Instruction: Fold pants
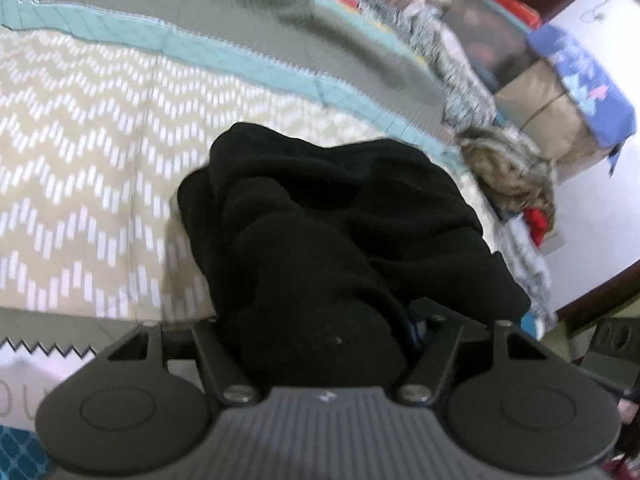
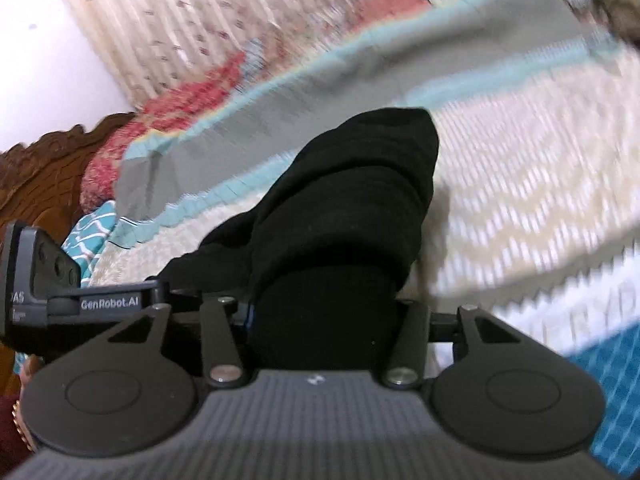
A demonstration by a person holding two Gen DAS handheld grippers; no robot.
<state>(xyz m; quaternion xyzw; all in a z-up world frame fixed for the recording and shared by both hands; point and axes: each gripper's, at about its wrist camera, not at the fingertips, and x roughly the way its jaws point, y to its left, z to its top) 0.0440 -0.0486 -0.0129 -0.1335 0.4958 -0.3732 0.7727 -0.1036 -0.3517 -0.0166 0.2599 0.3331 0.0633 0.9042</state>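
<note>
The black pants (image 1: 340, 208) are bunched in a thick wad over the beige zigzag bed cover (image 1: 80, 160). In the left wrist view the wad fills the space between the jaws of my left gripper (image 1: 328, 320); the cloth hides the fingers, and the gripper is shut on it. From the right wrist, another bunched part of the pants (image 2: 360, 184) rises from my right gripper (image 2: 324, 300), which is shut on it the same way, fingers covered. The bed cover (image 2: 520, 160) lies blurred beneath. Both wads hang lifted off the bed.
A grey blanket with a teal border (image 1: 280, 20) lies across the far side of the bed. A furry bundle (image 1: 508, 168) and a box under blue cloth (image 1: 580, 80) sit at the right. A carved wooden headboard (image 2: 48, 176) stands left in the right wrist view.
</note>
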